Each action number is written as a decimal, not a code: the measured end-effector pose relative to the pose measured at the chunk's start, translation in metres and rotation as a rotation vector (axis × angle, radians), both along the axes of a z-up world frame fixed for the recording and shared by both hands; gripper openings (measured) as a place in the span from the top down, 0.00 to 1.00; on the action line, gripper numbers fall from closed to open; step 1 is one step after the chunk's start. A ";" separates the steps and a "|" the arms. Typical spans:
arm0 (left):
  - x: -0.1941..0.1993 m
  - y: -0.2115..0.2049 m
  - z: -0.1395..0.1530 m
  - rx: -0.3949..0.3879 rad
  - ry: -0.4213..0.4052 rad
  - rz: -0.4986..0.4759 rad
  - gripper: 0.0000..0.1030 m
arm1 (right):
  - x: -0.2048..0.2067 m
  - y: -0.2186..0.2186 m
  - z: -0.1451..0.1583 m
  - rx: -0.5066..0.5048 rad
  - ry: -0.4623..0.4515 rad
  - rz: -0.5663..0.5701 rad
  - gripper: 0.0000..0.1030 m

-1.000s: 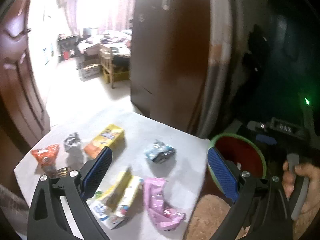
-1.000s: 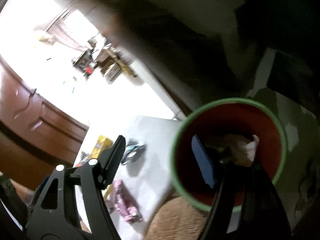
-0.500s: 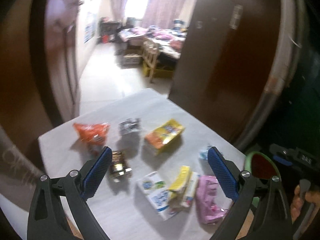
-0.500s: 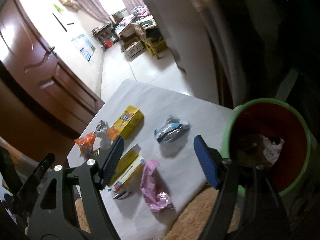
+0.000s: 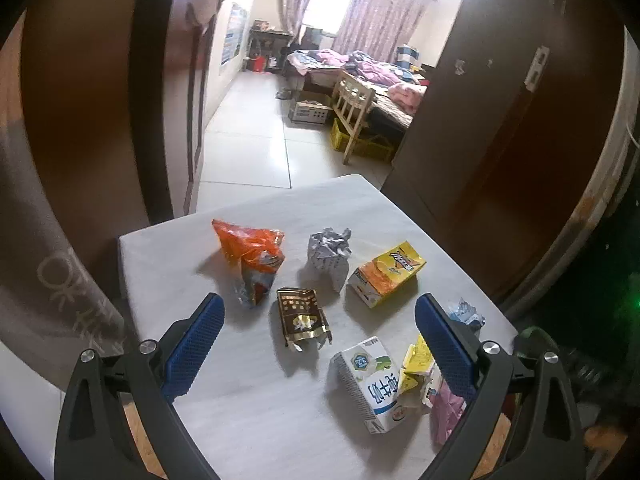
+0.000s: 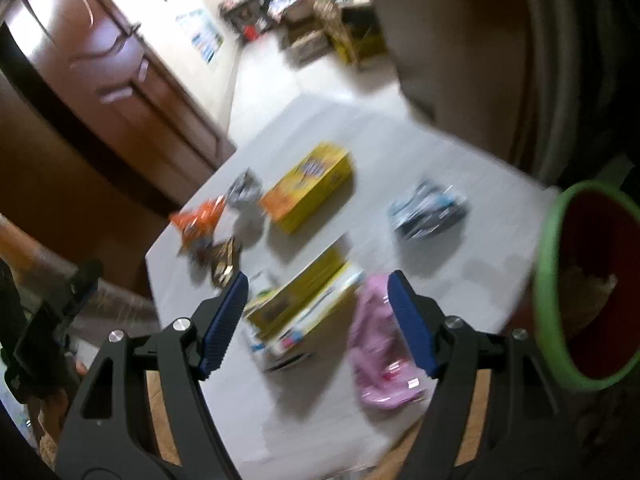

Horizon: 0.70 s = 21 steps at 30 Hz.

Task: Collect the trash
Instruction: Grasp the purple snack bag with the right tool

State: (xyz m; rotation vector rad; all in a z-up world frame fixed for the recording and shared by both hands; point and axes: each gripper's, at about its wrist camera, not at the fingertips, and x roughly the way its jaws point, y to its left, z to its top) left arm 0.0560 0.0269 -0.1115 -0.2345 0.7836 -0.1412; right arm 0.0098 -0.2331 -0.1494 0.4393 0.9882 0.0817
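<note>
Left tongs (image 5: 320,332) wide open, empty, now over table (image 5: 168,248) | right tongs (image 6: 318,320) open, empty, swung off bin (image 6: 548,280)

Grey table (image 5: 256,400), crumpled wrappers (image 5: 250,258), yellow carton (image 5: 386,272), milk carton (image 5: 370,384), pink wrapper (image 6: 376,356)

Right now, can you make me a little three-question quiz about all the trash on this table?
1. True or false: the left claw is open and holds nothing.
2. Which wrapper lies right by the gold wrapper? A) orange bag B) pink wrapper
3. Fill in: the bin has a ____ rim.

Key: 1 true; 2 A; 3 green.
</note>
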 end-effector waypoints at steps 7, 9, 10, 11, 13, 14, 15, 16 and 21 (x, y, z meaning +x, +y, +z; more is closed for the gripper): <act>0.001 0.013 -0.010 -0.013 0.023 0.022 0.11 | -0.001 0.021 -0.034 -0.032 0.105 0.030 0.31; 0.002 0.018 -0.012 -0.022 0.032 0.036 0.11 | -0.003 0.016 -0.043 -0.070 0.135 -0.003 0.27; 0.002 0.021 -0.014 -0.027 0.037 0.042 0.11 | -0.004 0.013 -0.049 -0.109 0.155 -0.024 0.26; 0.003 0.023 -0.016 -0.034 0.045 0.048 0.11 | -0.005 0.011 -0.054 -0.138 0.171 -0.037 0.26; 0.004 0.024 -0.019 -0.046 0.054 0.052 0.11 | -0.007 0.006 -0.067 -0.175 0.207 -0.058 0.26; 0.004 0.024 -0.021 -0.049 0.056 0.051 0.11 | -0.009 0.003 -0.073 -0.181 0.218 -0.063 0.26; 0.004 0.023 -0.022 -0.045 0.059 0.048 0.11 | -0.010 0.002 -0.079 -0.193 0.231 -0.066 0.26; 0.005 0.022 -0.023 -0.040 0.061 0.044 0.11 | -0.011 0.002 -0.086 -0.209 0.250 -0.067 0.26; 0.009 0.022 -0.030 -0.025 0.079 0.045 0.11 | -0.009 0.004 -0.105 -0.212 0.279 -0.035 0.25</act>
